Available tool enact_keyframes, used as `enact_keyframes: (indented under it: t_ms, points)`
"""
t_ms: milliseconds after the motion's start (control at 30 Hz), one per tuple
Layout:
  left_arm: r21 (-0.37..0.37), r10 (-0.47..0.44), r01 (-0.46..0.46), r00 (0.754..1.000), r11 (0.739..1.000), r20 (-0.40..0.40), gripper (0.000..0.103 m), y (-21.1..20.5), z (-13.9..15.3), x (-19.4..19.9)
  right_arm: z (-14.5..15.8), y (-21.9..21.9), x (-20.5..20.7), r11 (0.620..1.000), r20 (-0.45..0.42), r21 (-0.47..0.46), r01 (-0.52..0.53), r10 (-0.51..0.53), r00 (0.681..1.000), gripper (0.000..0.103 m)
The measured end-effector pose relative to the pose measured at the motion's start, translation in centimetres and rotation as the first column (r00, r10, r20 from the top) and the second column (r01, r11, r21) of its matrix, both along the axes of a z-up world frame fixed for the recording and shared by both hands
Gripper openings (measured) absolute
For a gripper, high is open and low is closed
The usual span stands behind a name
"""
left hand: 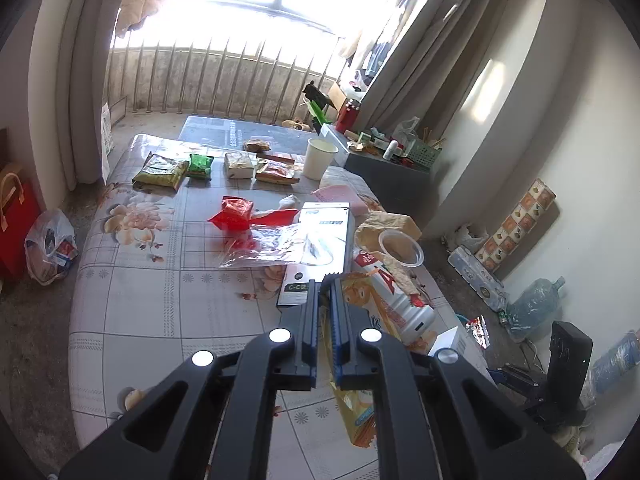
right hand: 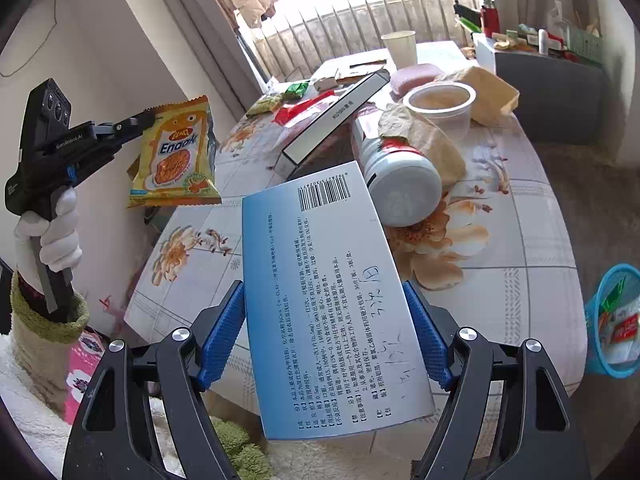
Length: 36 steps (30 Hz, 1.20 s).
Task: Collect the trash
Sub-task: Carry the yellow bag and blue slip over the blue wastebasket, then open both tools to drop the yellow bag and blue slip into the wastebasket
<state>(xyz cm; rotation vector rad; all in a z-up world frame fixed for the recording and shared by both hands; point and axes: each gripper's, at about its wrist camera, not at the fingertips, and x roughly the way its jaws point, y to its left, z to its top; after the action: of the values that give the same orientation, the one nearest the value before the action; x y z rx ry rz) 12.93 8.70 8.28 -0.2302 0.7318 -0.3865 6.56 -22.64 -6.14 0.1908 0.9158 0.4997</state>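
My left gripper is shut on a yellow snack packet, which hangs below its fingers. From the right wrist view that same packet dangles in the air left of the table, pinched at its top corner by the left gripper, held by a white-gloved hand. My right gripper is shut on a flat blue-and-white medicine box, its blue pads pressing both long edges. The box is lifted above the table's near edge.
The flowered table carries wrappers, a red bag, a long box, a white bottle, a plastic cup and a paper cup. A blue waste basket stands on the floor at the right.
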Motion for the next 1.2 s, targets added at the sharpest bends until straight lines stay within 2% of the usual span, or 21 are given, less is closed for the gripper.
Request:
enact_keyframes:
  t_ms: [200, 333, 400, 467, 600, 667, 767, 867, 1033, 1200]
  points:
    - [-0.017, -0.155, 0.155, 0.988, 0.988, 0.029, 0.005, -7.1, 2.0, 0.1, 2.0, -6.6, -2.3, 0.983, 0.036, 0.116, 0.14, -0.145, 0.989, 0.073]
    - [-0.04, -0.278, 0.28, 0.96, 0.959, 0.045, 0.005, -13.5, 2.9, 0.8, 3.0, -12.8, -4.0, 0.94, 0.047, 0.165, 0.299, -0.31, 0.949, 0.073]
    - [-0.053, -0.343, 0.345, 0.938, 0.937, 0.044, 0.005, -17.4, 3.0, 1.3, 3.2, -16.5, -4.8, 0.899, 0.035, 0.188, 0.396, -0.409, 0.912, 0.073]
    - [-0.056, -0.404, 0.405, 0.914, 0.912, 0.027, 0.005, -21.7, 2.9, 1.9, 2.8, -20.3, -5.9, 0.842, 0.002, 0.211, 0.497, -0.509, 0.861, 0.073]
    - [-0.055, -0.501, 0.498, 0.864, 0.865, -0.059, 0.005, -30.8, 1.2, 3.5, -0.1, -26.9, -8.1, 0.701, -0.116, 0.232, 0.674, -0.668, 0.735, 0.073]
    - [-0.03, -0.523, 0.523, 0.847, 0.852, -0.092, 0.005, -35.3, -0.1, 4.2, -2.2, -29.6, -9.2, 0.633, -0.186, 0.237, 0.737, -0.715, 0.674, 0.073]
    - [0.007, -0.539, 0.549, 0.823, 0.836, -0.182, 0.005, -41.6, -3.1, 5.7, -5.5, -32.6, -10.2, 0.542, -0.289, 0.253, 0.801, -0.748, 0.598, 0.073]
    - [0.06, -0.531, 0.563, 0.805, 0.824, -0.264, 0.005, -47.1, -6.7, 7.2, -8.7, -35.0, -10.6, 0.477, -0.374, 0.251, 0.842, -0.755, 0.539, 0.073]
    - [0.126, -0.486, 0.561, 0.792, 0.818, -0.37, 0.005, -53.3, -11.9, 9.6, -13.5, -38.4, -8.1, 0.423, -0.493, 0.284, 0.861, -0.705, 0.509, 0.073]
    - [0.154, -0.46, 0.551, 0.795, 0.82, -0.395, 0.005, -56.2, -14.1, 11.4, -18.2, -43.0, -2.2, 0.382, -0.57, 0.281, 0.88, -0.672, 0.474, 0.073]
